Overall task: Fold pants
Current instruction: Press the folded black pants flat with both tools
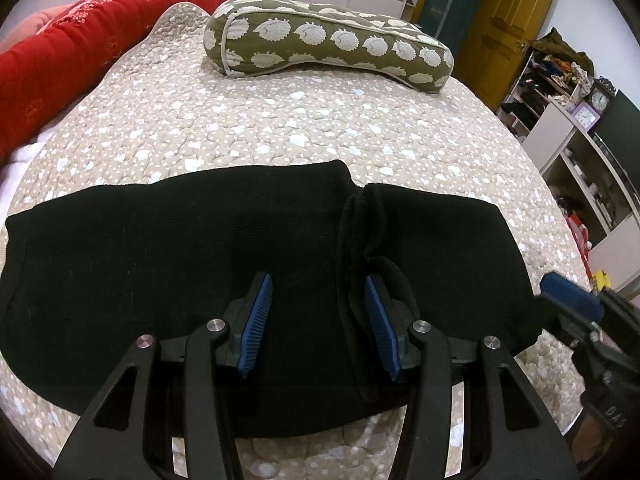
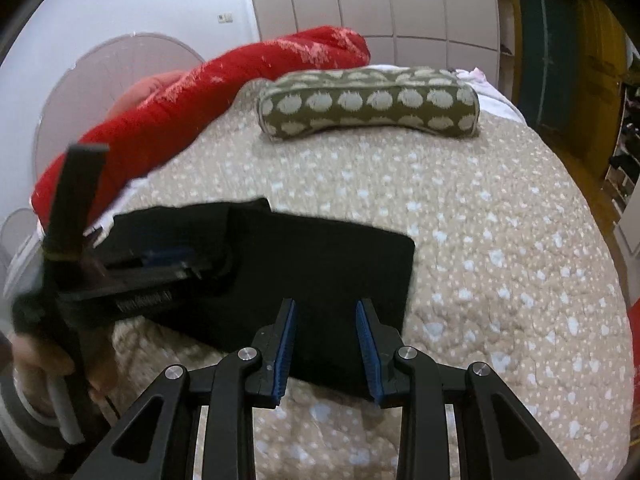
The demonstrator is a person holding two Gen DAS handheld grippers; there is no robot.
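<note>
The left gripper [image 1: 318, 304] is spread wide, its blue ribbed pads [image 1: 256, 316] well apart and holding nothing. It hovers low over the black pants [image 1: 160, 248], which lie folded into a broad band across the near part of the bed [image 1: 280, 128]. A bunched seam or drawstring [image 1: 356, 248] runs down the cloth just beside the right-hand pad; whether that pad touches the fabric cannot be told.

The right gripper [image 2: 326, 320] is also spread open and empty, its pads [image 2: 286, 344] poised above the near right corner of the pants [image 2: 320, 272]. Contact with the cloth cannot be made out here either.

From the left wrist view, the right gripper [image 1: 572, 300] shows only as a blurred blue pad and dark body at the right edge, cut off by the frame. From the right wrist view, the left gripper [image 2: 132, 276] is a smeared dark shape that covers the left part of the pants, and the hand [image 2: 36, 364] holding it is mostly out of frame.

A green patterned pillow [image 1: 320, 40] lies at the far end of the bed, well apart from the pants, and a red quilt [image 1: 100, 32] runs along the left side. Shelves [image 1: 560, 92] on the right are too small and cluttered to read.
</note>
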